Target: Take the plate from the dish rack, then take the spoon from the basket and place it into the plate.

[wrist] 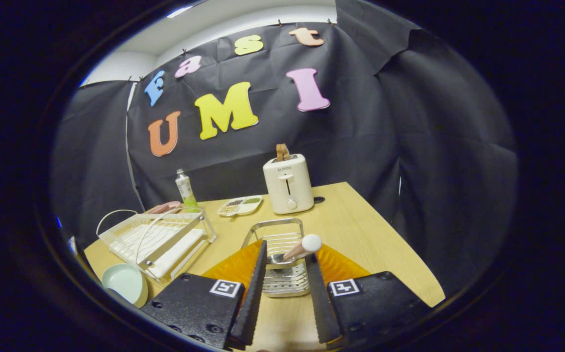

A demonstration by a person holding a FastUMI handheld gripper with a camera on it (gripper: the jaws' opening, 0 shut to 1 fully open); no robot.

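Tool [285,274]: pointed forward and slightly down over the bench, fingers parted around the near part of the basket, gripping nothing.
Spoon [299,251]: propped in the basket between the fingertips, bowl down, pale round handle end leaning toward the right finger; contact unclear.
Basket [277,259]: wire, on an orange mat [236,266].
Plate [126,282]: pale green, on the bench [360,234] left of the tool, beside the dish rack [158,239].
Beyond: toaster [288,183], small tray [240,205], tube [184,188].
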